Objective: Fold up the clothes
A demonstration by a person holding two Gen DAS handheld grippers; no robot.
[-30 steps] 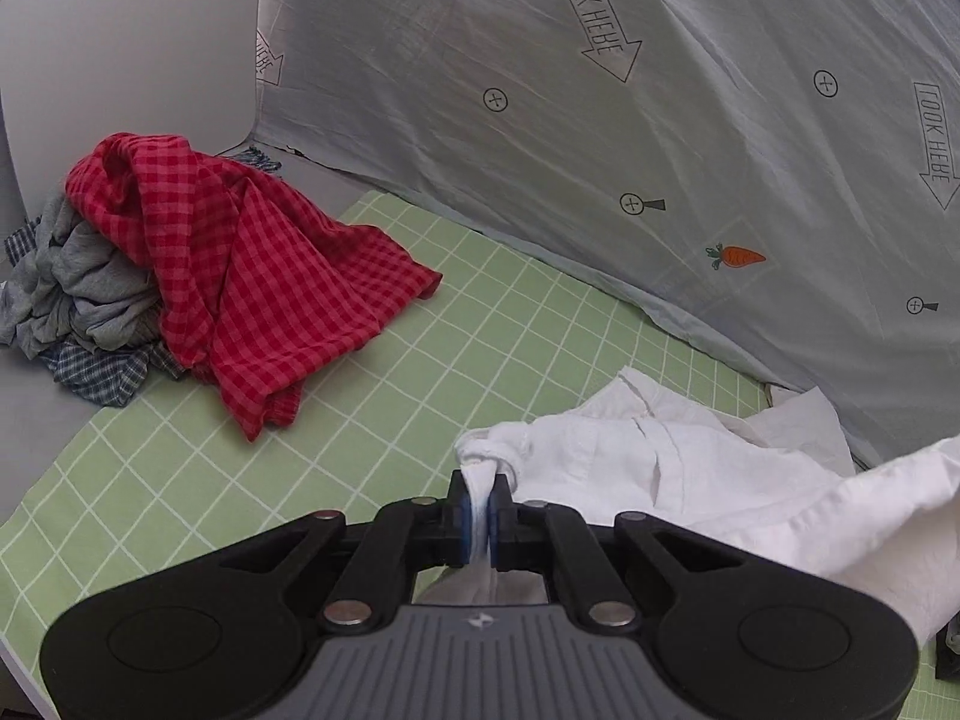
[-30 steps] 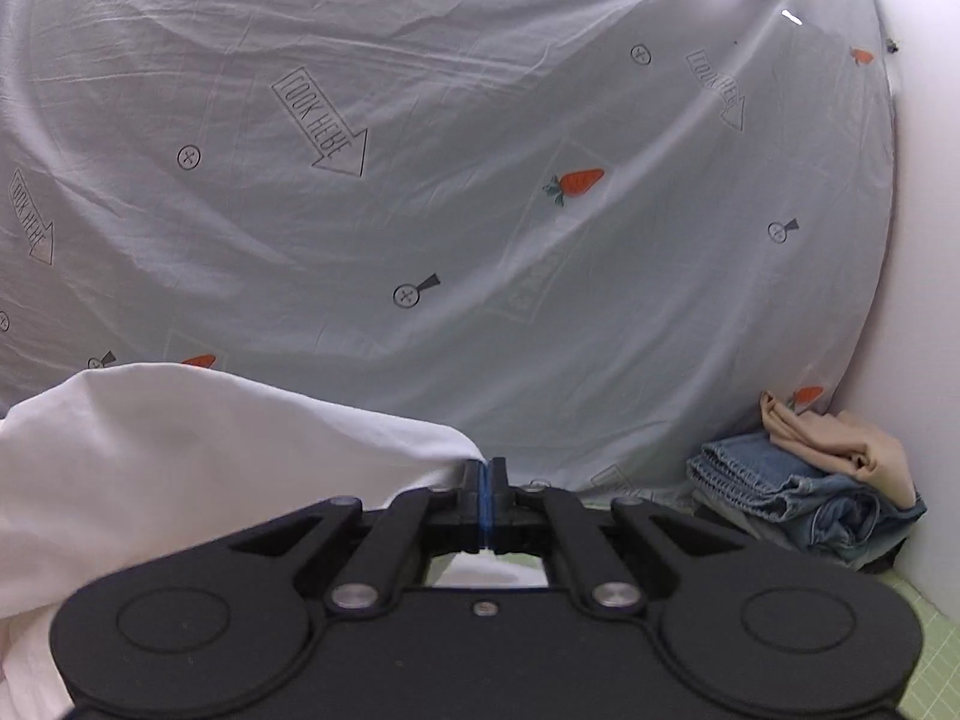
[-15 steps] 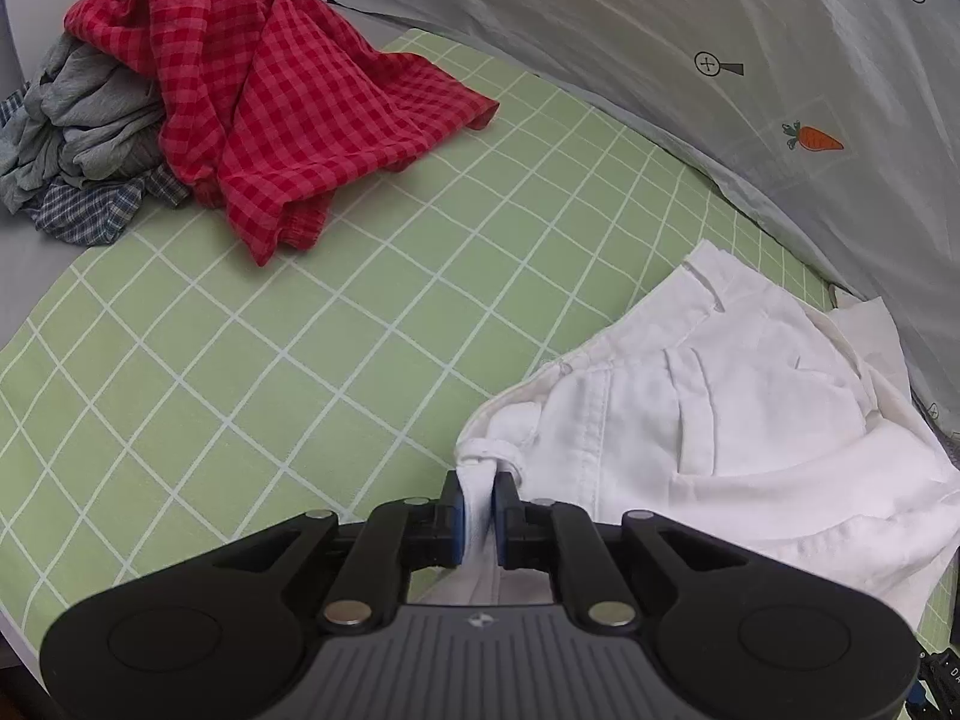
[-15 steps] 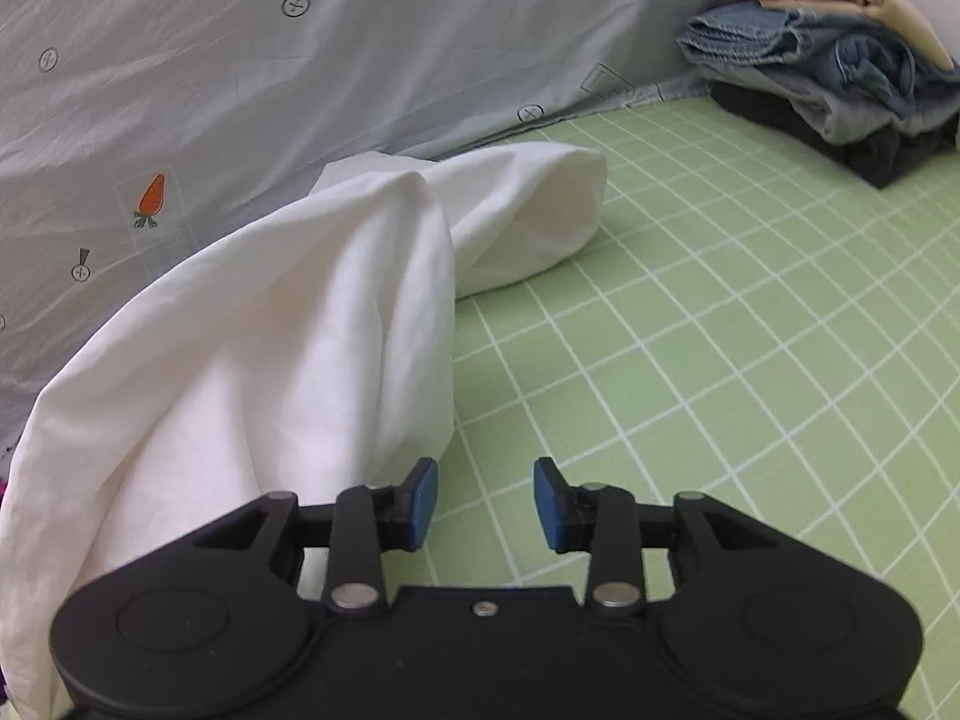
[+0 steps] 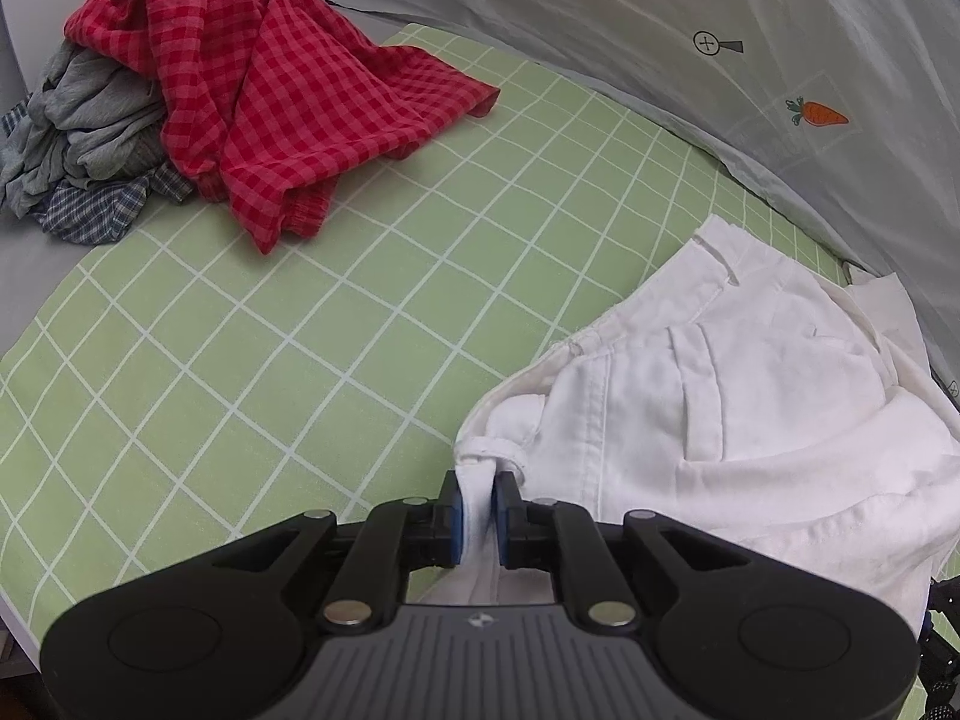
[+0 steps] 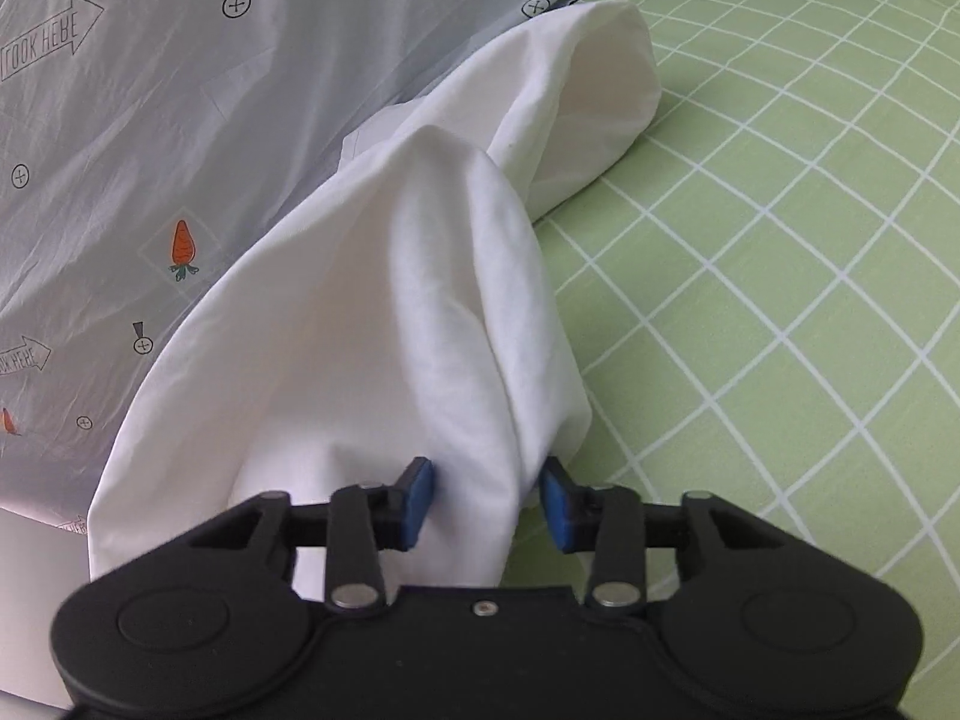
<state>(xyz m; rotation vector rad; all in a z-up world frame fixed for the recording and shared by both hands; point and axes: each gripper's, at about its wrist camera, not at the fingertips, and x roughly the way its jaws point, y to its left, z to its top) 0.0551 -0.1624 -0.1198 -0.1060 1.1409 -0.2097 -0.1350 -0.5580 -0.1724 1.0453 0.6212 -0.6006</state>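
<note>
White trousers (image 5: 708,396) lie crumpled on the green checked cloth (image 5: 252,360), waistband toward the left. My left gripper (image 5: 478,510) is shut on a bunched bit of the waistband. In the right wrist view a white trouser leg (image 6: 420,300) rises in a soft fold and runs away toward the back. My right gripper (image 6: 485,501) stands open, and a fold of that white fabric sits between its blue pads (image 6: 418,495) without being pinched.
A pile of clothes sits at the far left: a red checked garment (image 5: 282,90) over grey (image 5: 90,120) and blue plaid (image 5: 96,210) pieces. A pale sheet with carrot and arrow prints (image 5: 690,30) hangs as a backdrop behind the table (image 6: 150,90).
My right gripper let go of the white fabric and opened, then moved left so a fold sits between its pads. The trousers dropped onto the cloth. The left gripper stayed shut on the waistband.
</note>
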